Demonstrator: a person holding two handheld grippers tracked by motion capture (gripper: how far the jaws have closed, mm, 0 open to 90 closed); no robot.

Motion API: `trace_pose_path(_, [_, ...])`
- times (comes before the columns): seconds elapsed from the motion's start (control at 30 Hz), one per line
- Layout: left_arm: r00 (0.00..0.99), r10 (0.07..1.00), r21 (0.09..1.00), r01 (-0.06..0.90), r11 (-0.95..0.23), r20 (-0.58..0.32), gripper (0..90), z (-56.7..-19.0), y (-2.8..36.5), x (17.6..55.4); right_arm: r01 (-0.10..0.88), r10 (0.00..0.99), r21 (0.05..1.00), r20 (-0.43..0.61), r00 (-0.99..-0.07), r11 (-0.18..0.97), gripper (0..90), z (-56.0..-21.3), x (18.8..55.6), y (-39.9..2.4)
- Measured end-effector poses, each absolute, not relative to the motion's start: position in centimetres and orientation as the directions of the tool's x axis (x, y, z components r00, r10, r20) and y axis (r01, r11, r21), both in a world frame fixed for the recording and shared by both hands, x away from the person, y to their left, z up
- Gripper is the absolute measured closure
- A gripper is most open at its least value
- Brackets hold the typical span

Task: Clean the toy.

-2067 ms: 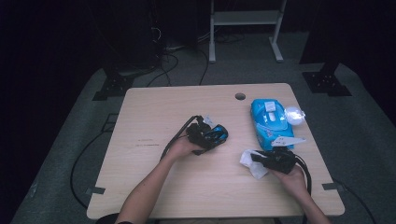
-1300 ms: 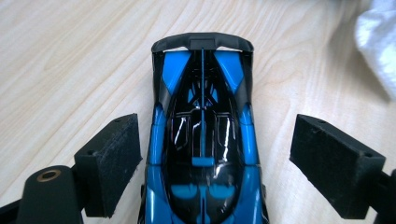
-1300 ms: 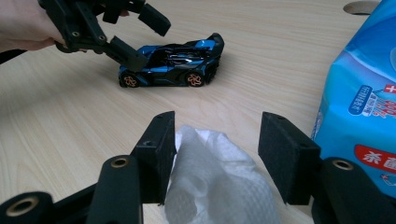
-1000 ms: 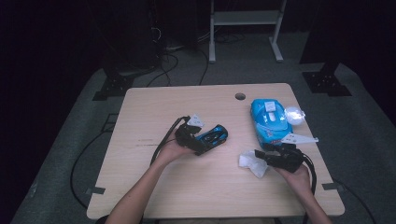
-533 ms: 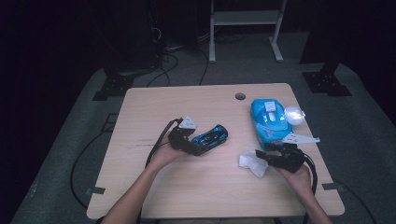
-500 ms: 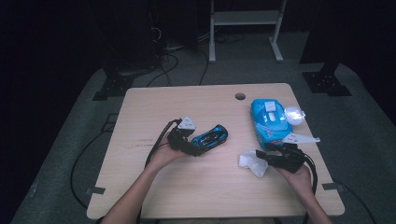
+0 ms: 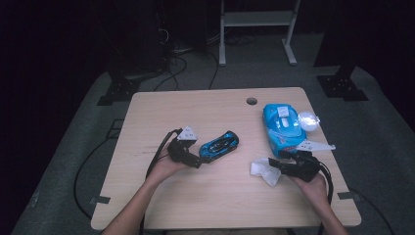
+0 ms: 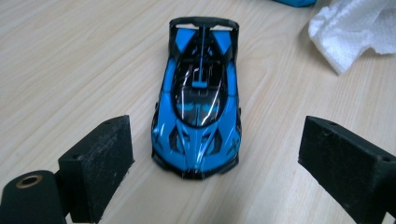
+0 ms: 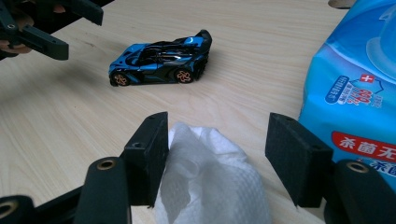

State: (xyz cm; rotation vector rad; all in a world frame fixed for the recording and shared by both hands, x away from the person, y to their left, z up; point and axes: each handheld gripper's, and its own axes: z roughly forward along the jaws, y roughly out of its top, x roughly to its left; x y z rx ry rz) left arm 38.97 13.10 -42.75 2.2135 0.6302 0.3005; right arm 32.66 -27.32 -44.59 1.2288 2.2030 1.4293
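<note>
A blue and black toy car point(image 7: 219, 145) stands on its wheels on the wooden table point(image 7: 195, 107). In the left gripper view the car point(image 8: 201, 102) points its nose at me. My left gripper point(image 8: 217, 140) is open and its jaws have just been opening. The nose lies between the pads, untouched. From above, this left gripper point(image 7: 198, 160) sits just left of the car. My right gripper point(image 9: 217, 140) is open too, its jaws having just widened. A crumpled white wipe point(image 9: 210, 186) lies loose between them. From above, the right gripper point(image 7: 276, 166) is at the wipe point(image 7: 264, 170).
A blue pack of wet wipes point(image 7: 281, 125) lies at the table's right side, close to my right gripper, with a small white plastic piece point(image 7: 307, 119) beside it. A cable hole point(image 7: 251, 101) is near the far edge. Cables trail from both grippers.
My left gripper has drawn back to the left, away from the toy car, which stays on the table. Its jaws stand wider. The right hand has kept its place over the wipe.
</note>
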Motion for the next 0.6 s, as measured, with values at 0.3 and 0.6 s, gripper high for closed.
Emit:
trace_pose_path(0.3, [0.824, 0.567, 0.773, 0.370, -0.516, -0.016, 9.5, -43.1, 14.9, 38.4, 0.519, 0.753, 0.837, 0.229, -0.616, 0.170, 38.5, -44.6, 32.6, -27.4])
trace_pose_path(0.6, [0.810, 0.587, 0.773, 0.386, -0.504, -0.022, 9.5, -43.7, 16.4, 37.7, 0.516, 0.756, 0.839, 0.222, -0.616, 0.174, 38.3, -44.6, 32.5, -27.4])
